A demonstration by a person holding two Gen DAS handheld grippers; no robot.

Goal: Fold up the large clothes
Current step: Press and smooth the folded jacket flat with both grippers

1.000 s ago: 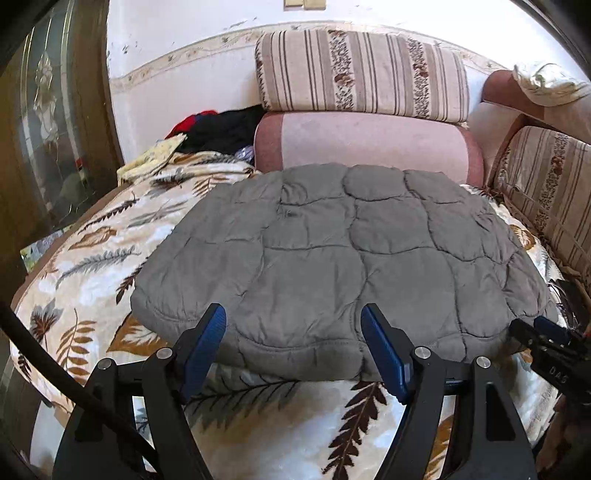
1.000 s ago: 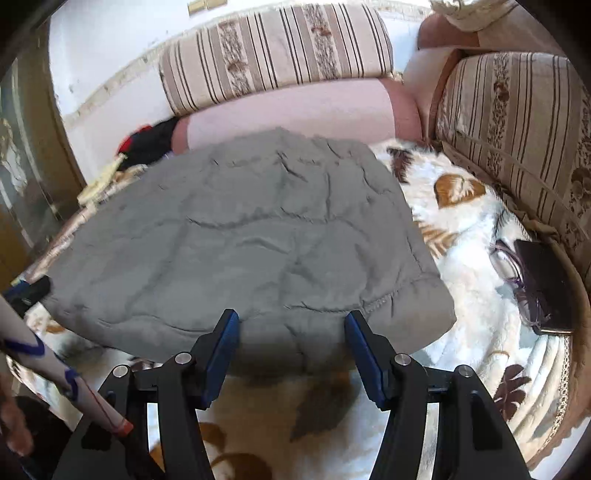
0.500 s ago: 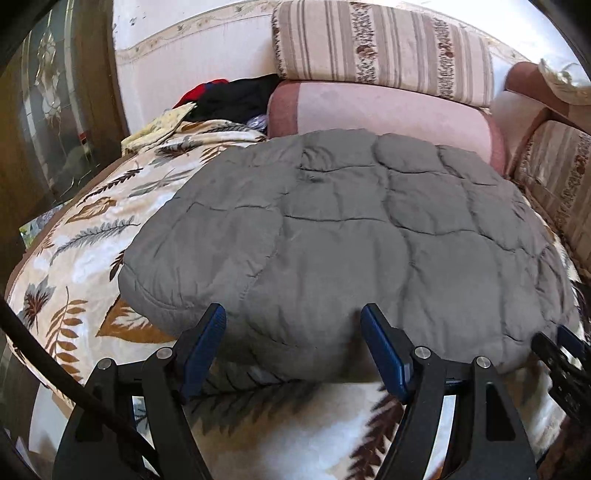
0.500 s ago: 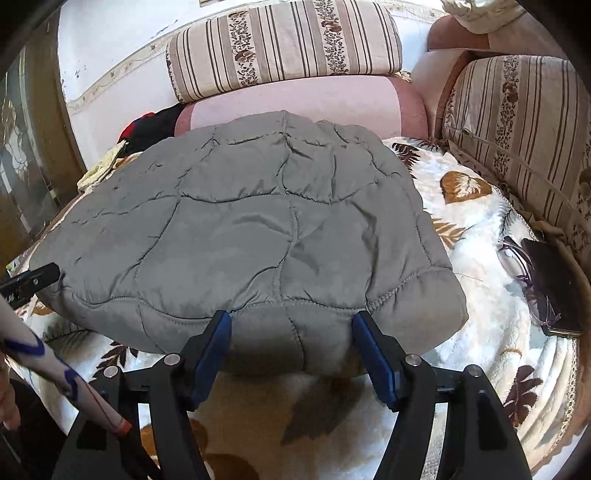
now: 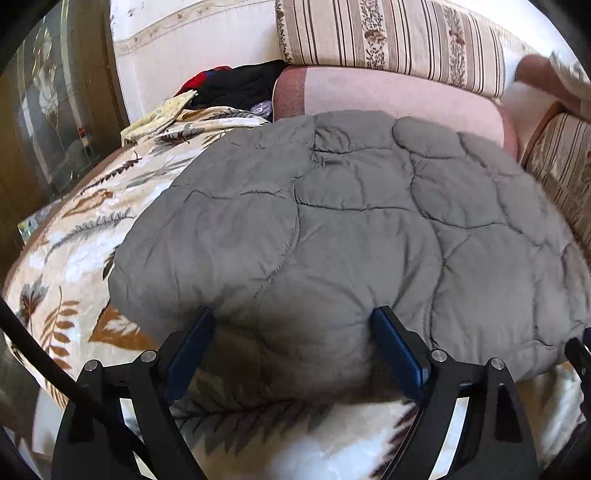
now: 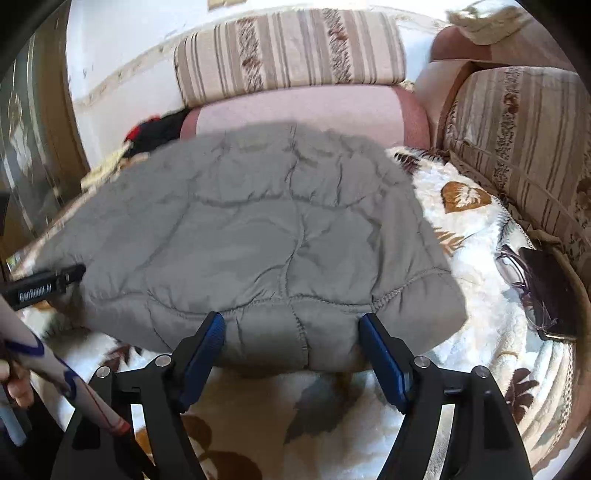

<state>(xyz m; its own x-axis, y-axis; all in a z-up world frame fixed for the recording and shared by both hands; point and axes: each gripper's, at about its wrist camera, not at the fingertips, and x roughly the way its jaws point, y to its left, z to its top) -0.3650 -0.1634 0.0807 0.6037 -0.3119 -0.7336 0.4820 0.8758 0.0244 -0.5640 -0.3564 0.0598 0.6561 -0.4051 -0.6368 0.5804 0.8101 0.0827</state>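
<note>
1. Task item: grey quilted padded garment [image 5: 351, 236], folded into a thick rounded slab, lies flat on the white fleece blanket with brown leaf print [image 5: 74, 236] that covers the seat. Far edge touches the pink bolster cushion [image 5: 388, 96]; the striped beige back cushion [image 5: 388, 33] sits above that.
2. Left gripper [image 5: 293, 341]: jaws have just been opening and stand wide. The garment's near edge bulges between the blue pads [image 5: 397, 350]; whether the pads touch the fabric is hard to tell (shadowed there), no clamp visible.
3. Right gripper [image 6: 291, 345]: jaws have just been opening too, wide apart. Near hem of the garment [image 6: 258, 236] sits between the blue pads [image 6: 384, 358], seam line visible across the gap, pads not pressing it.
4. Containers: none in view. Closest thing is a dark flat case or wallet [image 6: 550, 291] on the blanket by the striped side cushion [image 6: 524, 147], with clear-framed glasses [image 6: 517, 273] just beside it, touching.
5. Writing: in the right wrist view the left gripper's black finger [image 6: 44, 284] reads "GenRobot.AI" (last characters soft). Nothing else legible.
6. Pile of black and red clothes [image 5: 236, 85] at the far left corner, well apart from the garment.
</note>
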